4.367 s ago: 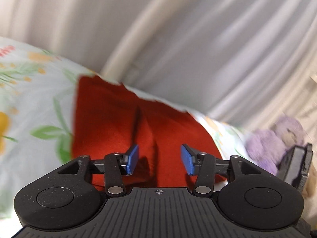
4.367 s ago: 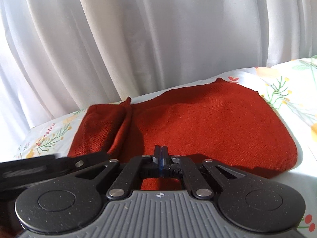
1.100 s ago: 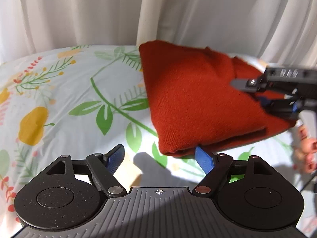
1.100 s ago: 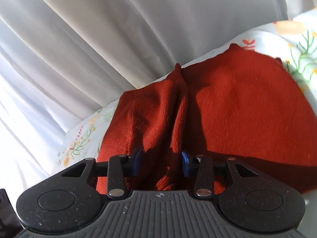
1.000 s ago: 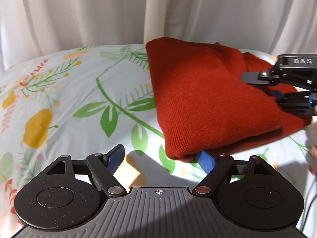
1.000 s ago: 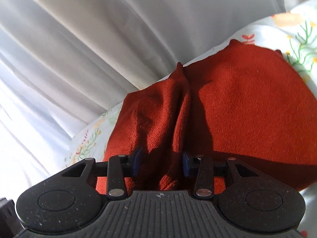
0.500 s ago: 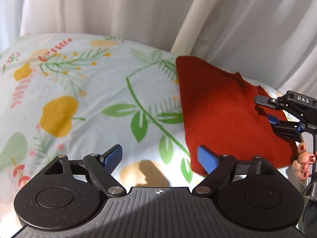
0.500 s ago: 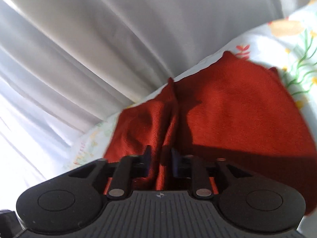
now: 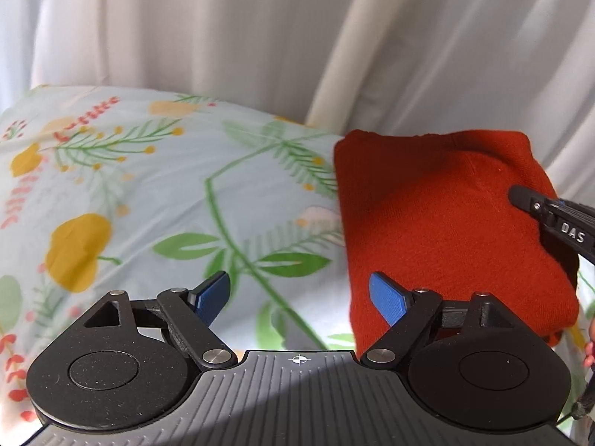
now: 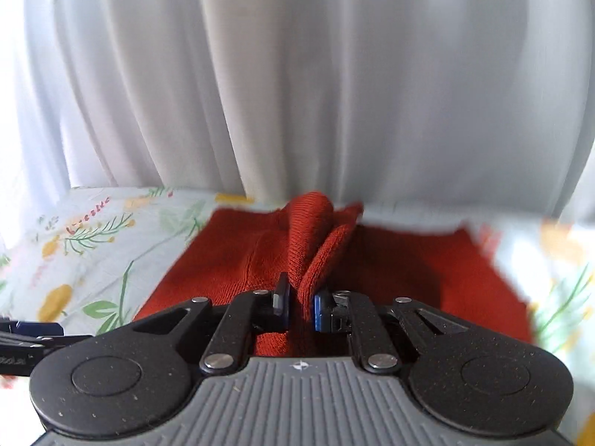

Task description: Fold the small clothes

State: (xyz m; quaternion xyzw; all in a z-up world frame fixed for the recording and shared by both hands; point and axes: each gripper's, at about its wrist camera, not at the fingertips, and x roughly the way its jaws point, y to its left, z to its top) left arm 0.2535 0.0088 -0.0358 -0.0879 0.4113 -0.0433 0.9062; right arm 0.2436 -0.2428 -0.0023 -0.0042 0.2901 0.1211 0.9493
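Observation:
A red knit garment [image 9: 438, 223] lies folded on a floral bedsheet [image 9: 148, 193]. My left gripper [image 9: 299, 295] is open and empty, low over the sheet just left of the garment's near edge. My right gripper [image 10: 300, 306] is shut on a bunched fold of the red garment [image 10: 316, 245] and lifts that ridge above the flat part. The right gripper also shows at the right edge of the left wrist view [image 9: 554, 219], over the garment's right side.
White curtains [image 10: 297, 74] hang close behind the bed. The floral sheet [image 10: 85, 256] spreads to the left of the garment. The left gripper's tip shows at the left edge of the right wrist view [image 10: 29, 334]. Fingers of a hand [image 9: 589, 345] show at far right.
My right gripper closed on the garment's ridge and swung round, raising the fold. My left gripper drew back off the garment's edge and stayed open.

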